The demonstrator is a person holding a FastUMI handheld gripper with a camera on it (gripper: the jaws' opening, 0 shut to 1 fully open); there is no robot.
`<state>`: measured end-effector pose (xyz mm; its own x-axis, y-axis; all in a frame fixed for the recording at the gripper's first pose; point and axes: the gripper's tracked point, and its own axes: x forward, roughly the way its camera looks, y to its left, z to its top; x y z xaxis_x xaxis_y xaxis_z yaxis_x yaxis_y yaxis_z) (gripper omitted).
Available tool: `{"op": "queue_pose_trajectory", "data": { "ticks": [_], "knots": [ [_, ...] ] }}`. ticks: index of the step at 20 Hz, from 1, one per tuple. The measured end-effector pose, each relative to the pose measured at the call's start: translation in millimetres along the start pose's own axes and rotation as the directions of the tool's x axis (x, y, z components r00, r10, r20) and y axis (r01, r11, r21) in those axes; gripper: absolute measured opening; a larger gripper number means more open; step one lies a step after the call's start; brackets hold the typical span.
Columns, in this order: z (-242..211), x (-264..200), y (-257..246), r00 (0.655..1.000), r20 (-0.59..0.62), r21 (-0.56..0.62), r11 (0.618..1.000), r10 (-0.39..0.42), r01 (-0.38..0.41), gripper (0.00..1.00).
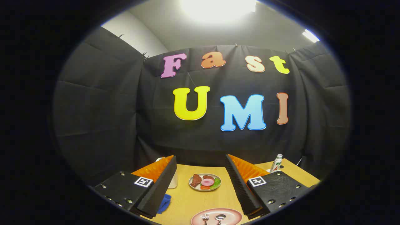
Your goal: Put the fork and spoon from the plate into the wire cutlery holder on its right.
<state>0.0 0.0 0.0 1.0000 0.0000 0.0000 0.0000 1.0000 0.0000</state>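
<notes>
On the wooden table, between the two spread fingers, lies a pink plate at the near edge, carrying a fork on its left half and a spoon beside it on the right; the two utensils lie parallel, close together but apart, their heads pointing away from the camera. Beyond the pink plate, farther along the table and also framed by the fingers, sits a smaller grey plate holding brown, pink, red and green pieces of what looks like toy food. A white cup-like object stands just behind the left finger, mostly hidden by it, and a blue cloth-like item lies under that finger's inner edge. A small white bottle with a green label stands beyond the right finger, near the table's far right part. Black cloth forms the wall behind the table.

The gripper hovers above the table, tilted slightly downward, with its fingers held wide apart and gripping nothing. Neither finger touches the fork, the spoon or either plate.

Each finger is a black wedge with a ribbed inner face and an orange ridged backing; a square black-and-white marker sits on each black mounting block, which is fastened with shiny screws. The tabletop is smooth, pale wood.
</notes>
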Motion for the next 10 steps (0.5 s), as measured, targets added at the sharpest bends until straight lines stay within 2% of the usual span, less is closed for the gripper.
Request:
{"op": "queue_pose_trajectory", "data": {
  "ticks": [6, 10],
  "knots": [
    [1, 5, -22, 0.997, 0.009, 0.035, 0.996, -0.083, 0.082, 0.95],
    [-3, 6, -33, 0.994, -0.003, 0.034, 0.993, -0.111, 0.111, 0.96]
  ]
}}
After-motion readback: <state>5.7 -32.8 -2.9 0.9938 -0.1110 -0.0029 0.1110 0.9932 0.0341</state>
